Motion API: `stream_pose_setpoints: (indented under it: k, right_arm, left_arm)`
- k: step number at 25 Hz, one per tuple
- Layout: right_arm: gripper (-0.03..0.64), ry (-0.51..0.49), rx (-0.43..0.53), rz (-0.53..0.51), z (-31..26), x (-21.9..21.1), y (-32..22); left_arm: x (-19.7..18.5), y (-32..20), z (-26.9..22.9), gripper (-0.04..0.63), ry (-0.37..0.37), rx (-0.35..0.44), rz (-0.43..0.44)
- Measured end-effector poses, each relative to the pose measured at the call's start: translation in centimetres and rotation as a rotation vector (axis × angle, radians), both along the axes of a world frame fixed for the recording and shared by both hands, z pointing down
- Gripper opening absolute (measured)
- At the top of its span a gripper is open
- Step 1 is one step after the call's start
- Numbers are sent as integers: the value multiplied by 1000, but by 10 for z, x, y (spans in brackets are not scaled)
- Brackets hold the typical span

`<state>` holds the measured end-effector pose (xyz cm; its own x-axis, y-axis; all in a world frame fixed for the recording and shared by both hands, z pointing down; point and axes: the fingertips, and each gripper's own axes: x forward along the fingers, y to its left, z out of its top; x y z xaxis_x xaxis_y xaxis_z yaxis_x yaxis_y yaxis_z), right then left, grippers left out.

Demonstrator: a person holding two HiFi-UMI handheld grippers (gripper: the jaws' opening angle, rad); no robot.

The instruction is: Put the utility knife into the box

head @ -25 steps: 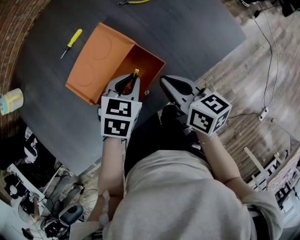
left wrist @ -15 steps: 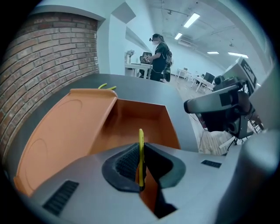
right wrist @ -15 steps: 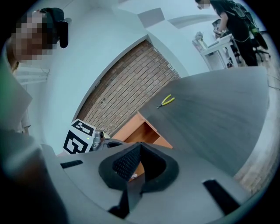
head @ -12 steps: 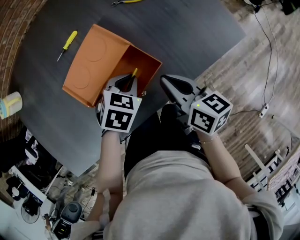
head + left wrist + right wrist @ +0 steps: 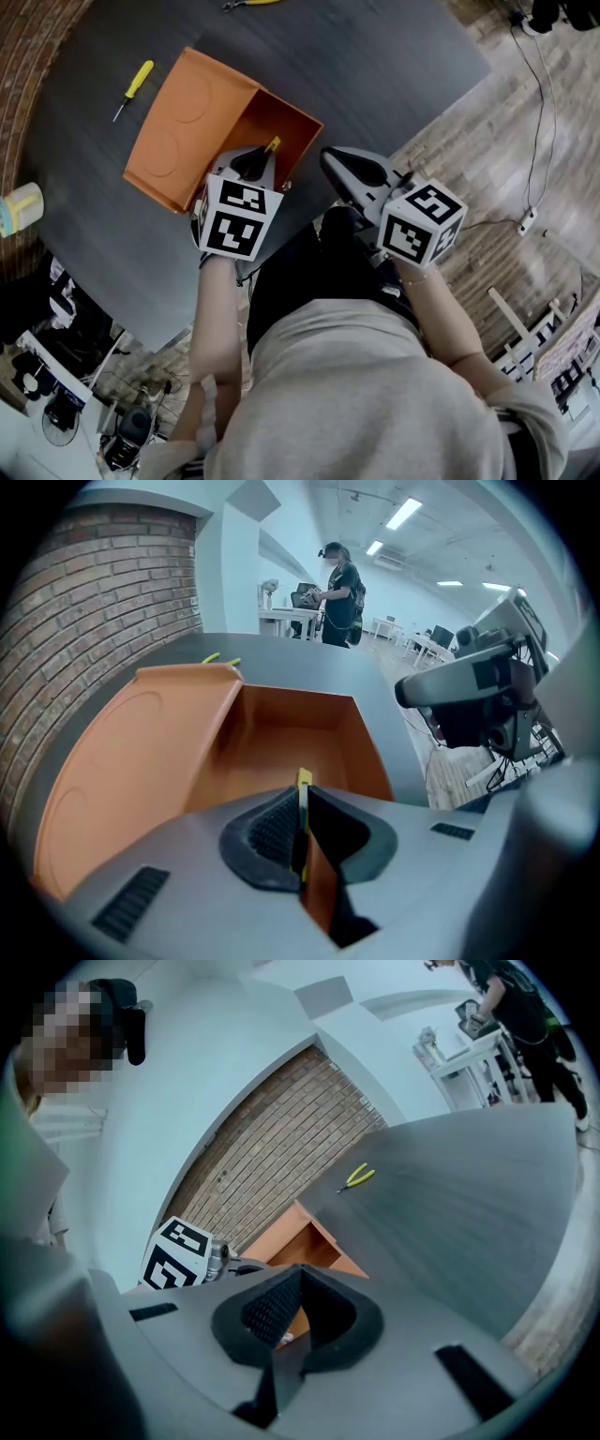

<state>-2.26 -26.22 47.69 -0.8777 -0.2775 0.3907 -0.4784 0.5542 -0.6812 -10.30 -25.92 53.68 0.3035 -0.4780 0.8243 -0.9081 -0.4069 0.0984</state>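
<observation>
The orange box (image 5: 286,127) lies open on the dark table, its lid (image 5: 183,117) flat to the left. My left gripper (image 5: 261,161) hovers at the box's near rim, shut on the yellow utility knife (image 5: 272,143), whose tip points over the rim. In the left gripper view the knife (image 5: 303,794) shows as a thin yellow strip pinched between the pads, with the empty box interior (image 5: 291,738) just ahead. My right gripper (image 5: 349,171) hangs to the right of the box, shut on nothing; its own view shows its tips (image 5: 298,1274) closed and the box (image 5: 305,1241) beyond.
A yellow screwdriver (image 5: 134,87) lies left of the lid, and yellow pliers (image 5: 246,4) lie at the table's far edge. A small roll (image 5: 21,206) sits at the left edge. Cables run over the wooden floor at the right. A person (image 5: 339,592) stands far off.
My left gripper has edged slightly closer to the box with the knife still in it. The right gripper has stayed where it was.
</observation>
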Motion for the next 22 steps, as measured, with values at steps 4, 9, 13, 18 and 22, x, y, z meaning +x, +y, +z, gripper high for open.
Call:
stream_pose_setpoints:
  k: [4,9,13,18,22]
  right_arm:
    - [8,0,3,-15,-2,1,-1]
    - [8,-3,39,-33,-13,-3,-4]
    - [8,-27,85,-56,-29,-9,-2]
    - [8,-54,125,-64,-49,-18,-1]
    - [8,-71,168,-88,-66,-27,-5]
  left_arm:
    - [2,-5,-7,44,15,27,0]
    - [4,-10,-26,44,38,77,-6]
    - [2,-9,-44,43,78,109,-15]
    - [-8,-8,-80,43,158,214,-70]
    - [-19,-16,-121,37,212,383,-143]
